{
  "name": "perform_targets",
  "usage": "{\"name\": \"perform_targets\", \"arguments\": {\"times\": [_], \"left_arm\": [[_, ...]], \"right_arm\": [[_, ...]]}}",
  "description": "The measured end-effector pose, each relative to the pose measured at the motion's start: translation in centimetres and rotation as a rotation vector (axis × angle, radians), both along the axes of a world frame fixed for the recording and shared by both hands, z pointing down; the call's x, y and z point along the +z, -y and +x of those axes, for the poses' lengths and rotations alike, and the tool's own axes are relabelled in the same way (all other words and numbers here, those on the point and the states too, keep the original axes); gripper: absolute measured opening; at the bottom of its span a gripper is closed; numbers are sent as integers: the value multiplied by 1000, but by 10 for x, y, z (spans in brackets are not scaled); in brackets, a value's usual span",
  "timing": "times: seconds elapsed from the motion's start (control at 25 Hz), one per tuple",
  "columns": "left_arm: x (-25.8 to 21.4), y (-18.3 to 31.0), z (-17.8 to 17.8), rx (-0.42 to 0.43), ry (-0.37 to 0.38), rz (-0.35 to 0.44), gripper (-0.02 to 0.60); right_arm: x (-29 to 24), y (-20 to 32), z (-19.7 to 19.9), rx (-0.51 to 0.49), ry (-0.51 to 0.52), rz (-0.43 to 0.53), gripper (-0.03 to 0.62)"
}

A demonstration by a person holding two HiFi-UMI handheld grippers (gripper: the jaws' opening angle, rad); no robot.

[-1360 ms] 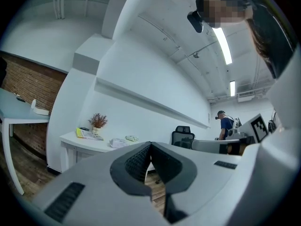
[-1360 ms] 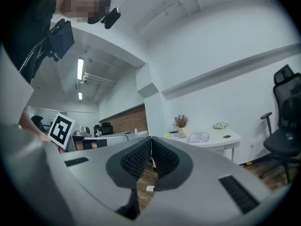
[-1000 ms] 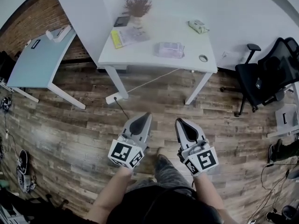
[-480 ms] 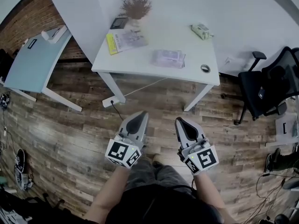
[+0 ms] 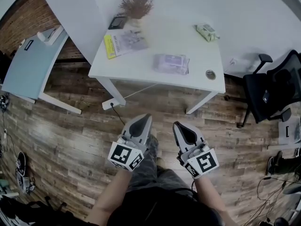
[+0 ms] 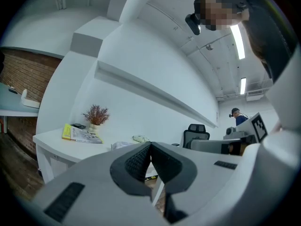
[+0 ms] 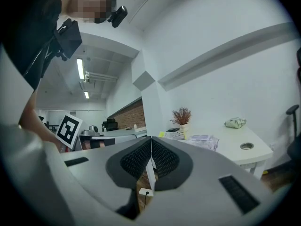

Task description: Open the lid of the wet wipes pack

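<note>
The wet wipes pack [image 5: 171,63], a flat pale purple soft pack, lies in the middle of the white table [image 5: 141,67], lid down as far as I can tell. It also shows in the left gripper view as the pack [image 6: 123,145] and in the right gripper view as the pack [image 7: 205,140]. My left gripper [image 5: 145,119] and right gripper [image 5: 179,126] are held side by side over the wooden floor, well short of the table. Both point level at it, shut and empty; the left gripper [image 6: 150,148] and right gripper [image 7: 151,144] show pads pressed together.
On the table are a small green pack [image 5: 207,32], a yellow-edged booklet [image 5: 124,44], a potted dry plant [image 5: 136,6], a dark device [image 5: 117,21] and a cable hole [image 5: 210,74]. A black office chair [image 5: 275,91] stands right, a pale blue table [image 5: 33,62] left. A power strip [image 5: 109,103] lies under the table.
The person has stepped toward the white table, which now sits larger and nearer in the head view. Both grippers came forward with the body, still shut and empty.
</note>
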State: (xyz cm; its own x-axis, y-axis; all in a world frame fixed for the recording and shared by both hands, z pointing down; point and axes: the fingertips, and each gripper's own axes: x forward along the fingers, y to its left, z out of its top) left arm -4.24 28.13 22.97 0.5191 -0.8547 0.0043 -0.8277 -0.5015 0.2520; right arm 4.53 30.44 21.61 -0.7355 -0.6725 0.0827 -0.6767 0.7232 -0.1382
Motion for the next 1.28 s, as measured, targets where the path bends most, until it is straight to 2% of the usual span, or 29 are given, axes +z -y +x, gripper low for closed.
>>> {"name": "perform_targets", "arguments": {"times": [0.2,0.44,0.64,1.0,1.28], "left_arm": [[1,50,4,48,-12,15,14],[-2,115,3,103,8,39,14],[2,161,4,140,-1,25,14],[17,218,8,251,4,-7,14],[38,239,13,347,28,-22,15]], "right_arm": [[6,47,-3,4,-27,-11,20],[7,109,-8,26,-51,-8,20],[9,154,-11,67,-53,-16,20],[24,205,-18,82,-90,-49,21],[35,228,-21,31,-113,-57,21]]}}
